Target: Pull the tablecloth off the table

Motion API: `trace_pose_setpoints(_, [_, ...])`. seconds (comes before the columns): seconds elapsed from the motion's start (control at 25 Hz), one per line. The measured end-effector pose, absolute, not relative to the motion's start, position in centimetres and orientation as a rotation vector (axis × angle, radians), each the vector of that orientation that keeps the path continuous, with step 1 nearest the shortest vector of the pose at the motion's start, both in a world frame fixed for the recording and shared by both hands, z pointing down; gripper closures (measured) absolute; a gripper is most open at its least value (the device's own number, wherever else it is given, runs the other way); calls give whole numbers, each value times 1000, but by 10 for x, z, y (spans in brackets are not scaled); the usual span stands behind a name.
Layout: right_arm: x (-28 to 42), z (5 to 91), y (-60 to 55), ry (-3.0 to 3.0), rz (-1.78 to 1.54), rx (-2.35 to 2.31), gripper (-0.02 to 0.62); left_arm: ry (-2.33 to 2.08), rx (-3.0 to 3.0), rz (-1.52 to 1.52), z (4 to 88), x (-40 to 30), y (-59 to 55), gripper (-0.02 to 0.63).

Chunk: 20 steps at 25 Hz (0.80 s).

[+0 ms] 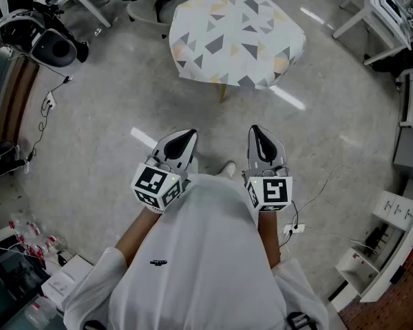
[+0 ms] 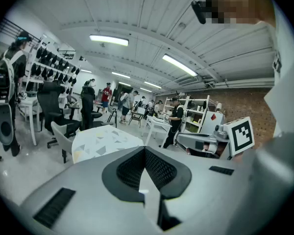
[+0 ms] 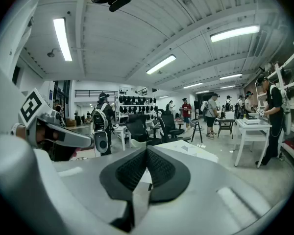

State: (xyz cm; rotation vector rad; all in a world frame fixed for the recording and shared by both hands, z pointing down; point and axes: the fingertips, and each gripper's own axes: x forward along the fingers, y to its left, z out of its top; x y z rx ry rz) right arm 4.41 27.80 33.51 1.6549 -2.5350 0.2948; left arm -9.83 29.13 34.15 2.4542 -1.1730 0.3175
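A small table draped in a white tablecloth (image 1: 235, 34) with grey and tan triangles stands on the floor ahead of me, one wooden leg showing below it. My left gripper (image 1: 187, 133) and right gripper (image 1: 257, 128) are held side by side near my body, well short of the cloth, both shut with nothing between the jaws. The tablecloth (image 2: 104, 139) shows beyond the closed left jaws in the left gripper view, and the tablecloth (image 3: 192, 150) peeks over the closed right jaws in the right gripper view.
A grey chair (image 1: 149, 7) stands behind the table at the left. White tables (image 1: 372, 12) sit at the right, cables and a power strip (image 1: 294, 228) lie on the floor near my right side. Several people (image 3: 103, 116) stand around the room.
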Motion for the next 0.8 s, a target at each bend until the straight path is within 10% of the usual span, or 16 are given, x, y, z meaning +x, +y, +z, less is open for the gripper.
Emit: trace_pose_setpoints(0.8, [153, 326, 300, -2623, 278, 1764, 581, -1169, 2492, 221, 317, 0, 290, 600])
